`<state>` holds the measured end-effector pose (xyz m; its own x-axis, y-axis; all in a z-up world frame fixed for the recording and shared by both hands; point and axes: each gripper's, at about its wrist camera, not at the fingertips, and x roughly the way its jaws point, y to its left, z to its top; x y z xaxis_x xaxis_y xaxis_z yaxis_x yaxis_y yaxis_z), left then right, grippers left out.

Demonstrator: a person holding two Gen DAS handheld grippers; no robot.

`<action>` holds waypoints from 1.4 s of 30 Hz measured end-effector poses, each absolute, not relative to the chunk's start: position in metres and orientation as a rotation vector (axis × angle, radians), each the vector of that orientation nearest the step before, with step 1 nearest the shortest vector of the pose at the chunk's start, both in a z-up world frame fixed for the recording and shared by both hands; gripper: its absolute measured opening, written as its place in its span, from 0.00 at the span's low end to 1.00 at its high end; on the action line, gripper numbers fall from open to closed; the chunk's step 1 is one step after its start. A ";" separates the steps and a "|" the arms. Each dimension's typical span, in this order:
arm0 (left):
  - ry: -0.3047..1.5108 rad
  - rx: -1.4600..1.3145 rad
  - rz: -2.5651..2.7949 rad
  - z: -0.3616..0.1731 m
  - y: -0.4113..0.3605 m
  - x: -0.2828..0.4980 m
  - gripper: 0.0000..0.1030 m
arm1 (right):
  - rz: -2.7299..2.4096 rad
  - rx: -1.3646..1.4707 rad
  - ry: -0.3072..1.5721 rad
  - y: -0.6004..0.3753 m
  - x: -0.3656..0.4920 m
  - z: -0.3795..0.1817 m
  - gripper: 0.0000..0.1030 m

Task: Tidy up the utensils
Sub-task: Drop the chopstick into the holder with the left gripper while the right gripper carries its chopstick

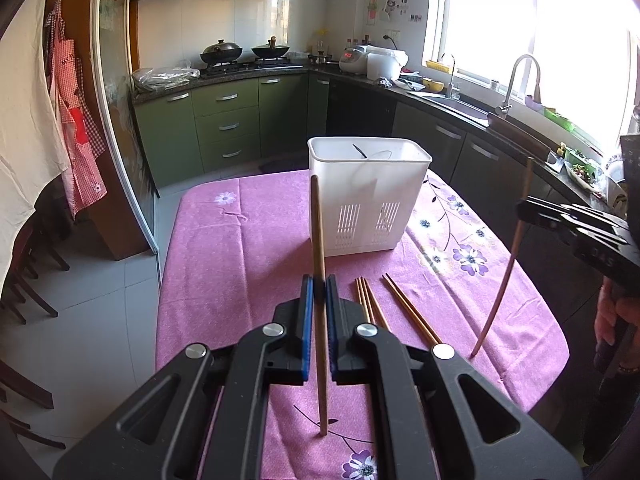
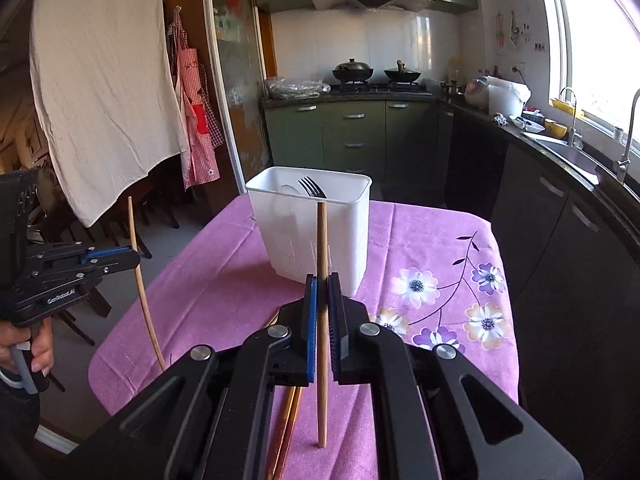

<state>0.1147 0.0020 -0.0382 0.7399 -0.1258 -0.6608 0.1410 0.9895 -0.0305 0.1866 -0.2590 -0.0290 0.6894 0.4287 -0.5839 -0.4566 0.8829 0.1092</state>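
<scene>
Green cabinets (image 1: pixel 224 120) line a white-tiled kitchen, with two woks (image 1: pixel 221 51) on the hob. A bright window (image 1: pixel 532 20) washes out the sink (image 1: pixel 452 100) side. Aprons (image 2: pixel 196 120), apparently, hang by the doorway.

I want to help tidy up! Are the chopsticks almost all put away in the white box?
Not yet. Done: the white box already holds a fork. In hand: the left gripper and the right gripper are each shut on one wooden chopstick, both off the table. Left: five copper-coloured chopsticks lie on the purple tablecloth.
</scene>
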 end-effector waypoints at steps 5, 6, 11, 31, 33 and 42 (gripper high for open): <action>0.716 0.026 -0.150 -0.036 0.002 0.108 0.06 | 0.492 -0.042 0.615 -0.264 0.160 -0.024 0.06; 0.715 0.025 -0.151 -0.035 0.003 0.107 0.06 | 0.491 -0.042 0.613 -0.267 0.158 -0.023 0.06; 0.712 0.015 -0.156 -0.033 0.005 0.104 0.06 | 0.489 -0.031 0.611 -0.272 0.150 -0.021 0.06; 0.636 0.023 -0.236 0.034 -0.019 0.136 0.06 | 0.502 -0.022 0.596 -0.274 0.153 -0.015 0.06; 0.610 0.022 -0.244 0.053 -0.023 0.144 0.06 | 0.503 -0.022 0.598 -0.276 0.153 -0.016 0.06; 0.523 0.030 -0.240 0.123 -0.041 0.192 0.06 | 0.498 -0.004 0.612 -0.286 0.162 -0.019 0.06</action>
